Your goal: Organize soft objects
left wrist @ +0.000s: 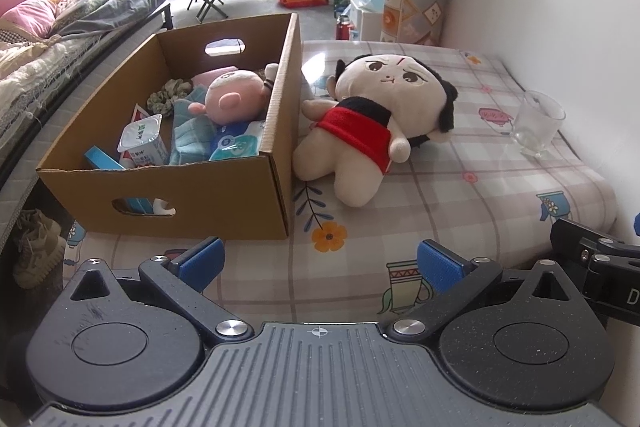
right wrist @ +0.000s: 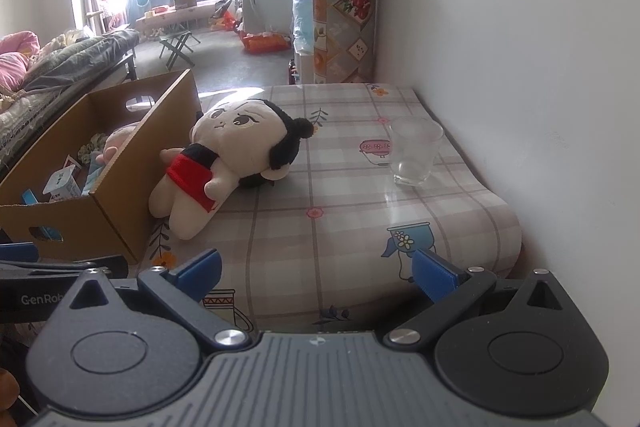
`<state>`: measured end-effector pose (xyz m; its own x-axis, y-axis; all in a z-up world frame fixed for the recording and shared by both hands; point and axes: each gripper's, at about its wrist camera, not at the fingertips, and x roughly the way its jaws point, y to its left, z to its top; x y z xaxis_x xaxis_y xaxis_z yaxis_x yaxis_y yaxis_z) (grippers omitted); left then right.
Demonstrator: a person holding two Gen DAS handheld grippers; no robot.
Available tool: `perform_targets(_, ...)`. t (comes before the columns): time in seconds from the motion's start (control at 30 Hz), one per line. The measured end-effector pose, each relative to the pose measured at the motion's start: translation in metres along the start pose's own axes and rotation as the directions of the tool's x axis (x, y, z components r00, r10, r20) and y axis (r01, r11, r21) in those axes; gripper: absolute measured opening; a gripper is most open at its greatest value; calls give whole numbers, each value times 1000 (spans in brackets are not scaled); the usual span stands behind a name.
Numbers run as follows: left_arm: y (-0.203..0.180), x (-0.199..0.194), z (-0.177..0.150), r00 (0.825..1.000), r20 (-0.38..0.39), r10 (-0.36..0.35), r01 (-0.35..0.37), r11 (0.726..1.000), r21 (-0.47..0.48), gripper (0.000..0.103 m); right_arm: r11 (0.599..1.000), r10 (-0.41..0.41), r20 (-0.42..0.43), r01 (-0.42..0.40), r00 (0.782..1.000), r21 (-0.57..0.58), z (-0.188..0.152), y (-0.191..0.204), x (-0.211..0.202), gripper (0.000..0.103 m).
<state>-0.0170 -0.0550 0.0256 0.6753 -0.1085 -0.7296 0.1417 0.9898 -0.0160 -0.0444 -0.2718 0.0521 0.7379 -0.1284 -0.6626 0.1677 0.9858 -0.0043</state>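
- Doll [left wrist: 372, 123] lying on its back on the tablecloth [left wrist: 460, 211], touching the right wall of the box [left wrist: 168, 195], outside it.
- Head toward the far end of the table, legs toward the grippers; long axis running near-to-far, tilted a little toward the box at the feet.
- Box already holding a pink plush [left wrist: 236, 95], a scrunchie [left wrist: 168, 95], a teal cloth [left wrist: 192, 139], tissue packs [left wrist: 236, 143] and a milk carton [left wrist: 144, 143].
- Glass [right wrist: 414, 155] upright near the wall, well apart from doll; not soft, probably best left alone.
- Left gripper [left wrist: 318, 263] fingers spread wide, empty, low over the near edge of the table; doll ahead and slightly right of its centre line.
- Right gripper [right wrist: 316, 269] fingers likewise spread wide, empty; doll ahead and well to its left.
- Both about equally far back; left lined up more squarely, and closer to the box.
- Likely next: reach forward with the left, close across the red-clad torso, crosswise to the long axis, then lift over the box wall.
- Risk: legs or head catching the box rim on the way over.
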Motion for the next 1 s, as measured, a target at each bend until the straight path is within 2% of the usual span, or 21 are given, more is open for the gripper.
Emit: perform_targets(1.0,-1,1,-1,1000,-9,-10,10,1000,7,103,1000,-4,0,4,1000,-3,0,-2,0,103)
